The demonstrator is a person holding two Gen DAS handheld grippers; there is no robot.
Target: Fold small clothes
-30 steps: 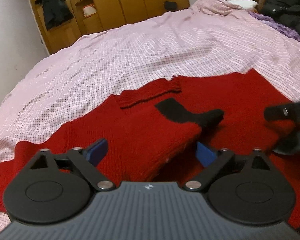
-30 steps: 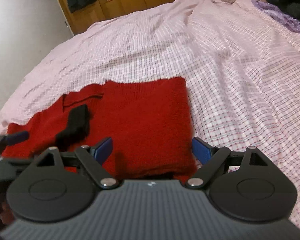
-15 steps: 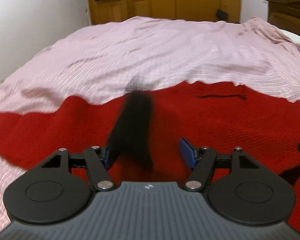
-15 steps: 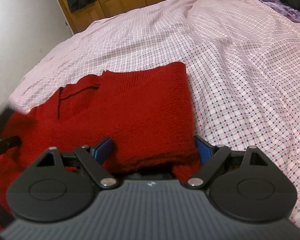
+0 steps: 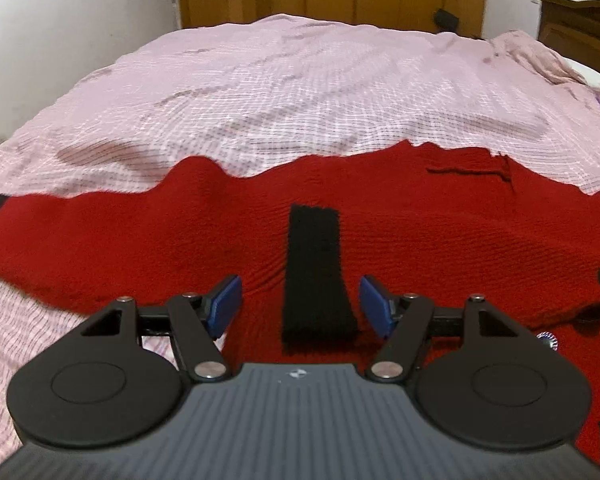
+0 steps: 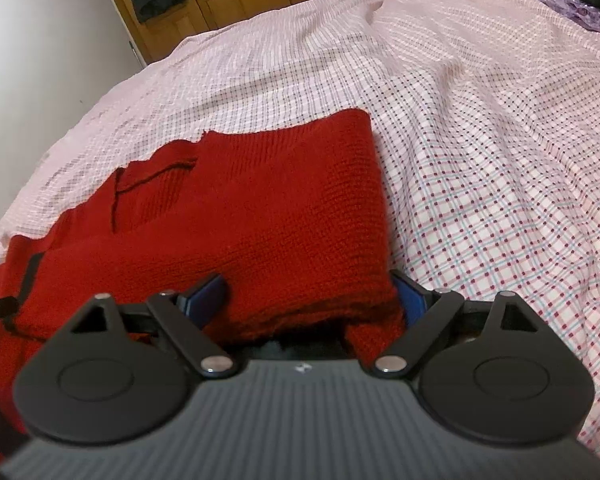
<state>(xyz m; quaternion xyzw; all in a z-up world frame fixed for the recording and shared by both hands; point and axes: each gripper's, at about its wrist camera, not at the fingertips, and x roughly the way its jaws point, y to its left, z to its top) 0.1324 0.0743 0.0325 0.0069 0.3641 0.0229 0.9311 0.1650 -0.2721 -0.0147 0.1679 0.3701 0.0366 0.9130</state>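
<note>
Sweater (image 5: 380,216): red knit, spread on the checked bedsheet (image 5: 300,92); 1 black cuff (image 5: 315,276) lies on its middle
Left gripper (image 5: 300,304): jaws wide apart, holding nothing — cuff sits between them
Right gripper (image 6: 312,296): jaws open around the sweater's folded right edge; grip uncertain
Tip: pinch both layers squarely, then carry the fold flat — no dragging

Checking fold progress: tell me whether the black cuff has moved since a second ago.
Yes. The black cuff swung from the sweater's neck opening side to lie flat, nearer, between the left gripper's open fingers.
</note>
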